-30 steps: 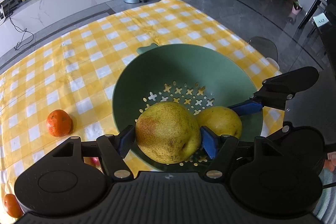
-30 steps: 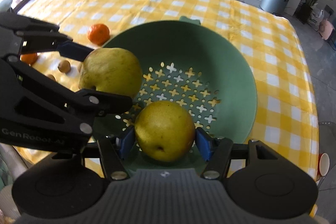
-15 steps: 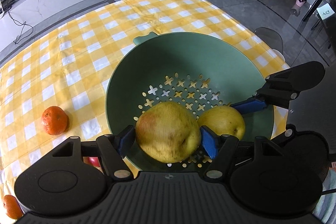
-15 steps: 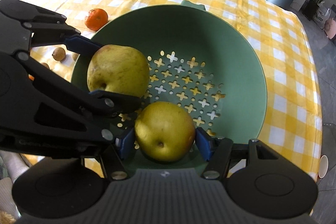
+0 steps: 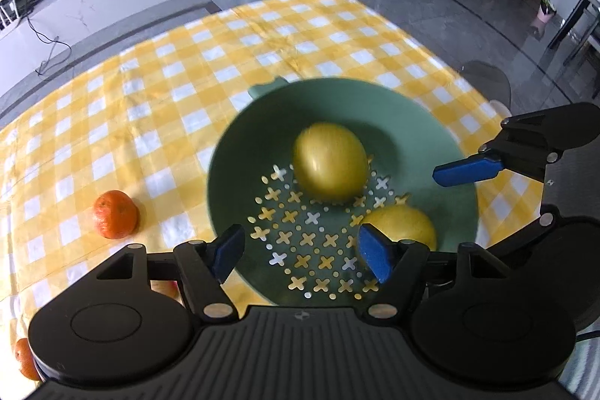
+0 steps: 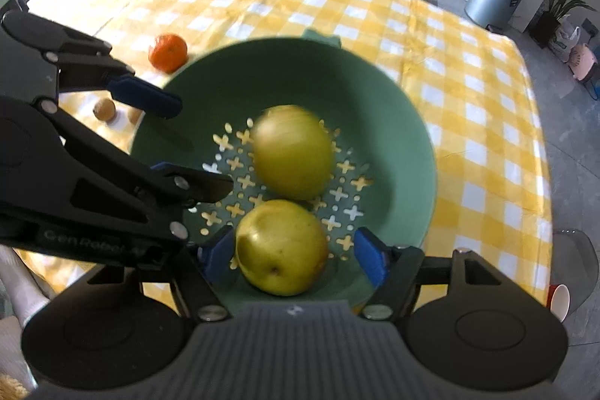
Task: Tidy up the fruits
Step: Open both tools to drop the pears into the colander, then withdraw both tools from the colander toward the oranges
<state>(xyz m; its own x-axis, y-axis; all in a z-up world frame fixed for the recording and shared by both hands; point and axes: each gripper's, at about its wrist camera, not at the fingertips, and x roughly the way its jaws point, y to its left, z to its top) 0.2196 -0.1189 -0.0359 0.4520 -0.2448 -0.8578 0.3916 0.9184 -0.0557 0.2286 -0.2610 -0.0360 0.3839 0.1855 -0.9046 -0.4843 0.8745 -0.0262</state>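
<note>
A green colander bowl stands on the yellow checked tablecloth and also shows in the right wrist view. Two yellow pears lie in it. One pear is blurred near the middle, also in the right wrist view. The other pear lies between my right gripper's parted pads, with gaps on both sides; in the left wrist view it is half hidden. My left gripper is open and empty above the bowl's near side.
A tangerine lies left of the bowl, also in the right wrist view. Another tangerine sits at the cloth's near left edge. Small brown fruits lie left of the bowl. A red cup stands right.
Both grippers have opened and pulled back. The left one's pear has dropped and rolled to the middle of the bowl. The right one's pear now sits free between its pads.
</note>
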